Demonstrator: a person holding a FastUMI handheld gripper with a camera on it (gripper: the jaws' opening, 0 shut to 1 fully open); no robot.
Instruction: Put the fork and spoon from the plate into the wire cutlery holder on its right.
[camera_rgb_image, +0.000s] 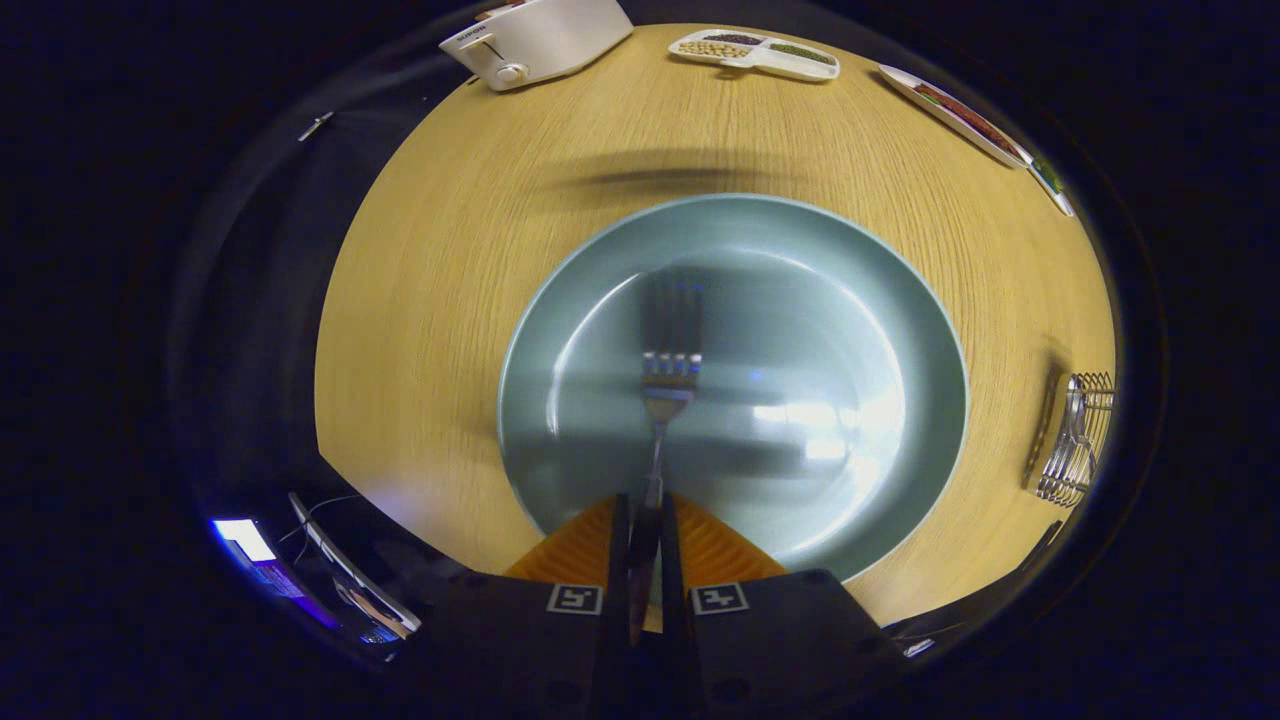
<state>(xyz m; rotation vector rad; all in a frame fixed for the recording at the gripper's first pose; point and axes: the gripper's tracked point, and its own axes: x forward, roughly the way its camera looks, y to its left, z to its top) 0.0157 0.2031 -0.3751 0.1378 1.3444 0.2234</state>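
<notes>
Steel handle clamped between them, the two fingers of the gripper at the bottom centre of the frame are pressed together on the fork. The fork points straight ahead from the fingertips, its tines held above the middle of the pale blue-green plate, where its shadow falls on the glaze just beyond the tines. The plate fills the centre of the frame and sits on a round, light wooden table. At the right edge of the frame, well apart from the plate's rim, stands the wire cutlery holder with some metal cutlery in it; whether that is the spoon I cannot tell. A white toaster sits at the upper left, a divided white dish of foods at the top centre, and a long narrow tray at the upper right.
</notes>
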